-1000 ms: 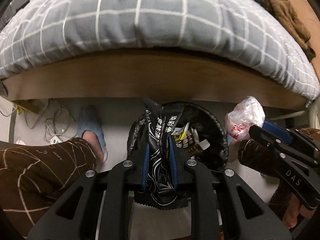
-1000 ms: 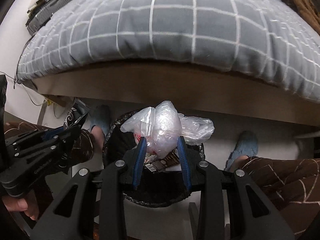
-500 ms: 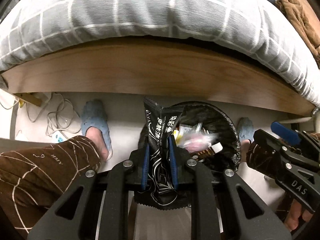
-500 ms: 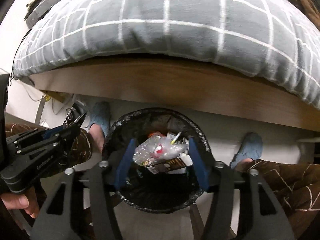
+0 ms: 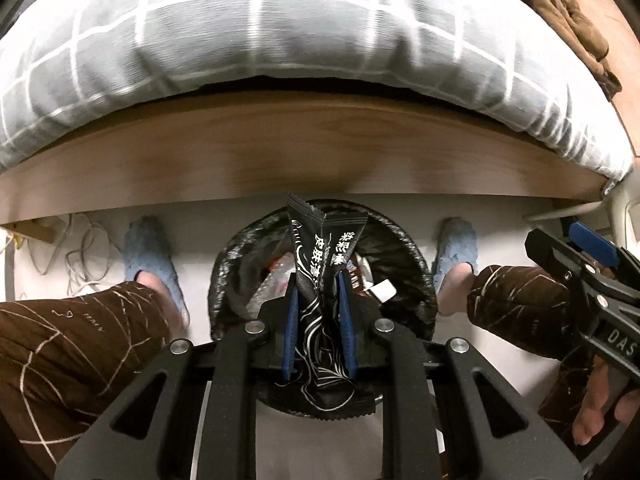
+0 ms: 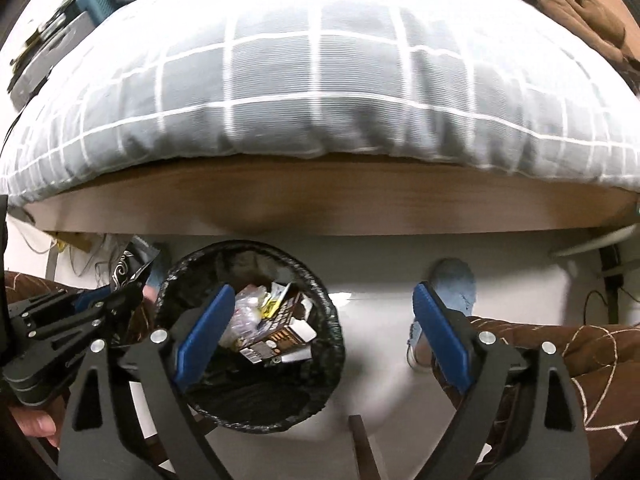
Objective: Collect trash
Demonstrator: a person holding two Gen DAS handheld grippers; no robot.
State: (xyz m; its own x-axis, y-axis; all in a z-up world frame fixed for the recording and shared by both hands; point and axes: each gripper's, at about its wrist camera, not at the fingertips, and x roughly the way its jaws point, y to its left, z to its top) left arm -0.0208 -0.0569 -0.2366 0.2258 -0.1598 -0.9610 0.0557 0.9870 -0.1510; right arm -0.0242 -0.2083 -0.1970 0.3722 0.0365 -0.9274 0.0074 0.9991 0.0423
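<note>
My left gripper (image 5: 318, 280) is shut on a black wrapper (image 5: 326, 256) with white characters and holds it upright above the black-lined trash bin (image 5: 404, 248). In the right wrist view the bin (image 6: 328, 336) stands on the floor and holds several wrappers and a clear plastic bag (image 6: 246, 308). My right gripper (image 6: 324, 304) is wide open and empty, above and to the right of the bin. It also shows at the right edge of the left wrist view (image 5: 560, 240). The left gripper with the wrapper (image 6: 132, 264) shows at the left of the right wrist view.
A wooden bed frame (image 5: 280, 160) with a grey checked duvet (image 5: 280, 32) runs just behind the bin. The person's feet in blue slippers (image 5: 148, 252) (image 5: 456, 244) stand either side of it. White cables (image 5: 80, 248) lie on the floor at the left.
My right gripper opened and let the clear plastic bag fall into the bin, then drew off to the right. My left gripper moved over the bin with the black wrapper still held.
</note>
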